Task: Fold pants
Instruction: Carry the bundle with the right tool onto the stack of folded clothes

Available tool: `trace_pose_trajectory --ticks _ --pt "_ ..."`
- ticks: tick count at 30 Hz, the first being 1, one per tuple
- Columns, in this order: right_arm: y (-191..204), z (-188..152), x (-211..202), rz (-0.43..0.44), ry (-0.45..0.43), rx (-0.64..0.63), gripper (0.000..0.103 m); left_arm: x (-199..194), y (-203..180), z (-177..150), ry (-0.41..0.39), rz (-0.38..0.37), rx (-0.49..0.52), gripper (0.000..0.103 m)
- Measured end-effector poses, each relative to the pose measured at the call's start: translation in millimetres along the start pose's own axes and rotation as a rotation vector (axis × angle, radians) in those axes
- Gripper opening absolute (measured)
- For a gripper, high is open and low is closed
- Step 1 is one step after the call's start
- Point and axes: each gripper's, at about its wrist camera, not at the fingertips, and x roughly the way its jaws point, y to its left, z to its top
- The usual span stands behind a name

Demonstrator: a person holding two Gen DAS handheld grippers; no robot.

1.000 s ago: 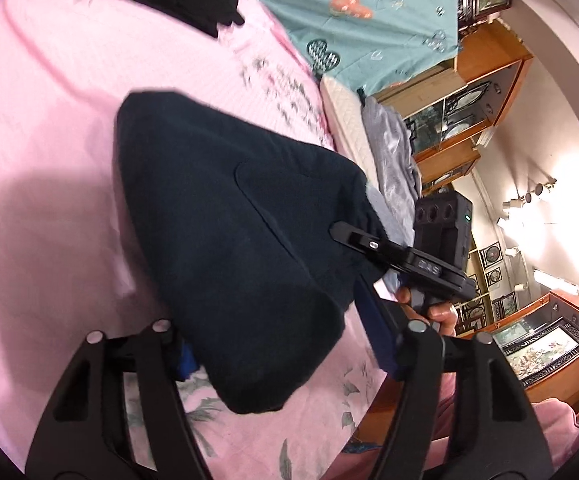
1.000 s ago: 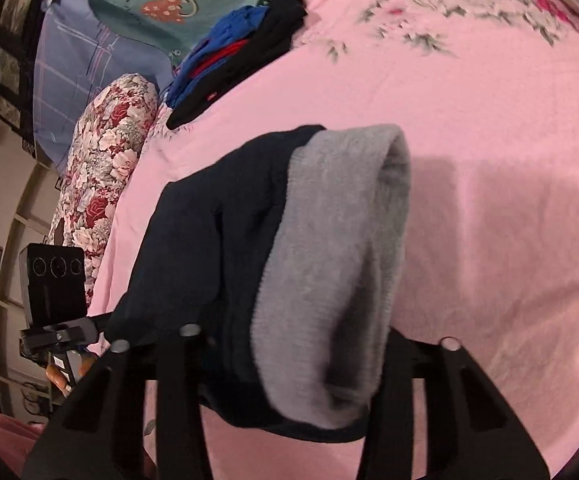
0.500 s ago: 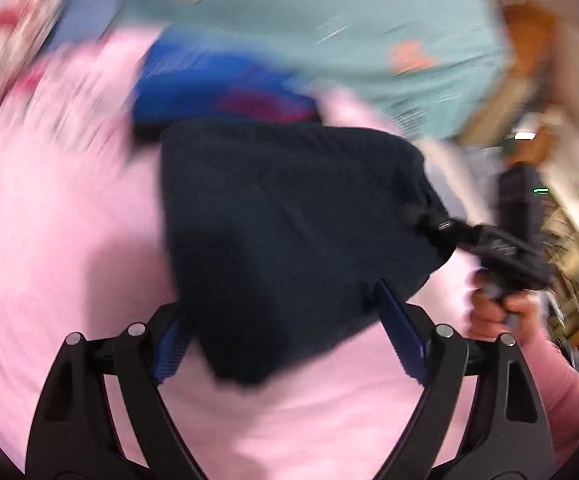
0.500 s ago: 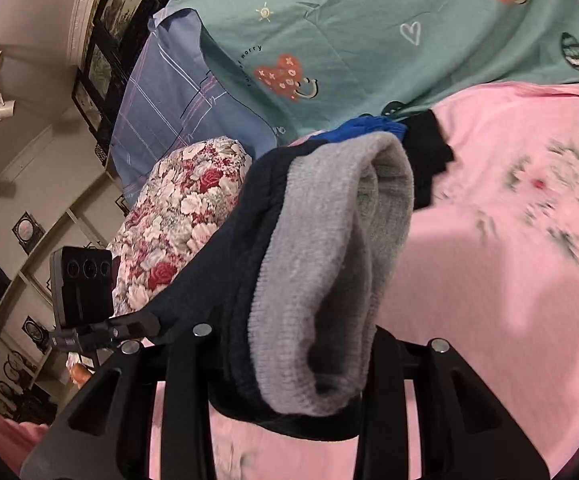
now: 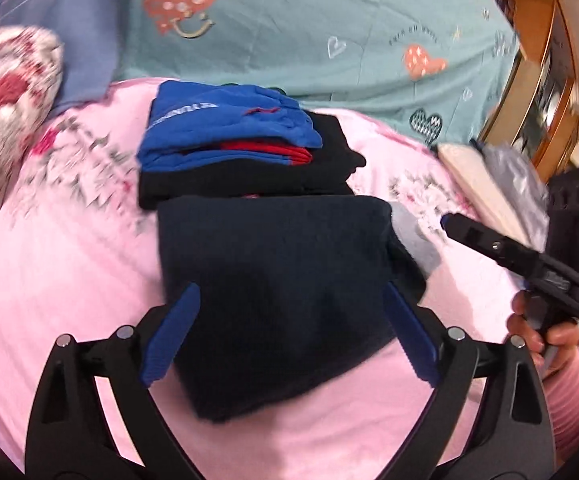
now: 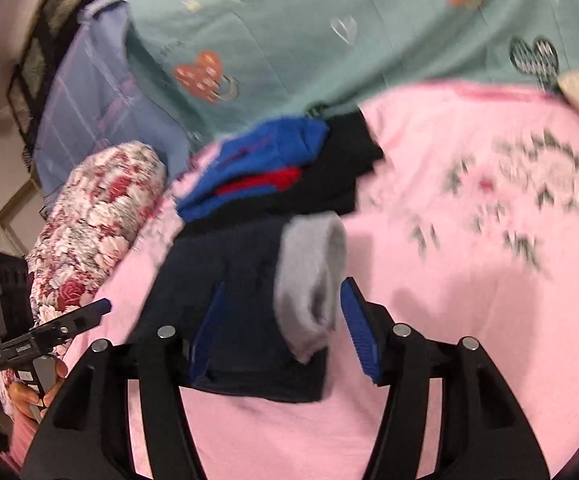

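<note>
The folded dark navy pants (image 5: 277, 280) with a grey lining (image 6: 313, 276) lie on the pink bedspread (image 5: 61, 264), just in front of a stack of folded clothes. My left gripper (image 5: 289, 332) is open, its blue pads on either side of the bundle's near end. My right gripper (image 6: 285, 324) is open too, its pads either side of the grey lining end. The right gripper also shows at the right of the left wrist view (image 5: 501, 248). The left gripper shows at the lower left of the right wrist view (image 6: 53, 332).
A stack of folded blue, red and black clothes (image 5: 233, 140) sits behind the pants. A floral pillow (image 6: 97, 216) lies at the left, a teal heart-print sheet (image 5: 309, 28) at the back. Wooden cabinets (image 5: 545, 64) stand at the right.
Both grippers carried the folded pants across the bed toward the clothes stack, set them down on the bedspread and opened, letting go.
</note>
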Motion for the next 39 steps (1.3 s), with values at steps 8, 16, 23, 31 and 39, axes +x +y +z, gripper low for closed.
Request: trace_pose_trajectory --ticks 8,16,23,31,39 --pt "26.6 21.3 42.6 0.102 0.018 -0.065 0.061 66.6 9.8 0.9 0.131 0.101 0.023 0.094" --pt "-4.1 10.2 79.2 0.047 0.092 -0.005 0.061 50.1 4.3 -7.7 0.113 0.112 0.046 0.095" --pt "26.6 -5.6 28.3 0.111 0.065 -0.081 0.062 37.8 -4.0 -22.4 0.114 0.14 0.067 0.095" --pt "24.9 -40.1 40.3 0.069 0.198 -0.104 0.062 6.3 9.4 -44.1 0.094 0.101 -0.01 0.096" --pt "-1.9 -53.5 37.7 0.084 0.266 0.016 0.063 9.2 4.3 -71.8 0.172 0.166 0.052 0.099"
